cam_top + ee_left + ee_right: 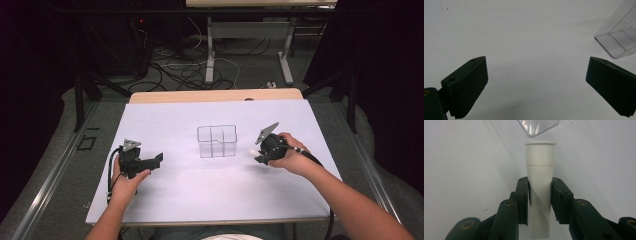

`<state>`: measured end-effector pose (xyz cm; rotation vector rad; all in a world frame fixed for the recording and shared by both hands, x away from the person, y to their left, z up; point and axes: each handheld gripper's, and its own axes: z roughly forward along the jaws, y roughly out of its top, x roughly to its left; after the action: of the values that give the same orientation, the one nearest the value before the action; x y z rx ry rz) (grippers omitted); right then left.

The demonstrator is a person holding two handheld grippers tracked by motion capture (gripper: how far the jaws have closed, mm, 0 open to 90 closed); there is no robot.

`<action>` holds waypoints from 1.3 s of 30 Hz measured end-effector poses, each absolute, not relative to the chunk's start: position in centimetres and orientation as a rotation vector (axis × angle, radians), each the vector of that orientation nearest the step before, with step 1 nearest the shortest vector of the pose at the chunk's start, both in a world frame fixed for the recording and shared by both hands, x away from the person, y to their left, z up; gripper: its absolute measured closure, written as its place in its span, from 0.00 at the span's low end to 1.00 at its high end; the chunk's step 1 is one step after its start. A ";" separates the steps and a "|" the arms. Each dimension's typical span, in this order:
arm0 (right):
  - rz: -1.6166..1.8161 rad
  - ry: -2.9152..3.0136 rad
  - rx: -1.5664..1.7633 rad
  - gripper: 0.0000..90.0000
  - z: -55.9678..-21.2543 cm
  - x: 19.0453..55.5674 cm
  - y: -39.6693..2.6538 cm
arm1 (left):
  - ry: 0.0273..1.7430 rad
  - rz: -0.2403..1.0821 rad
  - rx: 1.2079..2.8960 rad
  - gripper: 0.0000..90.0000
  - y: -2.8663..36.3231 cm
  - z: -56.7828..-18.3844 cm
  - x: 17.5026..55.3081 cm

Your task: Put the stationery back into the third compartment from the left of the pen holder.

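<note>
A clear plastic box [217,141] with inner dividers stands on the white table [210,195] near its middle. To its right, my right gripper [256,152] is shut on a white plastic tube [539,185], whose capped end [253,149] points toward the box. In the right gripper view both pads press the tube's sides, and a corner of the clear box [537,126] hangs at the top edge. My left gripper [158,160] rests low on the table to the left of the box, jaws wide open with nothing between them. A corner of the box [617,38] lies beyond its right jaw.
The table's far wooden edge [215,95] borders a floor with cables [185,70] and another table's legs [210,50]. Bare white surface lies in front of the box and between my hands.
</note>
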<state>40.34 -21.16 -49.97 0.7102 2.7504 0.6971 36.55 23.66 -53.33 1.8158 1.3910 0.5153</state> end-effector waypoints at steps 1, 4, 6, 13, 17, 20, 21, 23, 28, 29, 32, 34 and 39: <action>0.715 2.744 0.730 0.77 -49.9 40.4 -21.1 | 1.389 0.516 1.815 0.04 23.7 -53.3 36.6; 0.753 2.713 0.756 0.77 -49.6 40.5 -21.1 | 1.389 0.516 1.815 0.04 23.7 -53.3 36.6; 0.799 2.686 0.764 0.77 -49.4 40.7 -21.0 | 1.389 0.516 1.815 0.04 23.7 -53.3 36.6; 0.940 2.580 0.884 0.77 -48.7 41.0 -20.9 | 1.389 0.516 1.815 0.04 23.7 -53.3 36.6; 1.017 2.510 0.898 0.77 -48.4 41.1 -20.8 | 1.389 0.517 1.816 0.04 23.7 -53.3 36.6; 1.083 2.464 0.913 0.77 -48.0 41.3 -20.8 | 1.389 0.517 1.815 0.04 23.7 -53.3 36.6; 1.103 2.454 0.928 0.77 -47.9 41.3 -20.8 | 1.389 0.517 1.814 0.04 23.7 -53.3 36.6; 1.150 2.413 0.936 0.77 -47.7 41.3 -20.7 | 1.389 0.517 1.814 0.04 23.7 -53.3 36.6; 1.254 2.321 0.968 0.77 -47.4 41.4 -20.6 | 1.389 0.518 1.815 0.04 23.7 -53.3 36.6; 1.281 2.307 0.979 0.77 -47.4 41.4 -20.6 | 1.389 0.518 1.815 0.04 23.7 -53.3 36.6; 1.311 2.271 0.986 0.77 -47.2 41.4 -20.5 | 1.389 0.518 1.815 0.04 23.7 -53.3 36.6; 1.346 2.241 0.983 0.77 -47.1 41.5 -20.4 | 1.387 0.519 1.811 0.04 23.7 -53.4 36.6; 1.431 2.171 1.001 0.77 -46.9 41.4 -20.1 | 1.387 0.520 1.811 0.05 23.7 -53.4 36.6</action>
<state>41.42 -20.07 -46.86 1.0012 2.1705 1.4309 36.59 23.65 -53.36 1.8110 1.3874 0.5196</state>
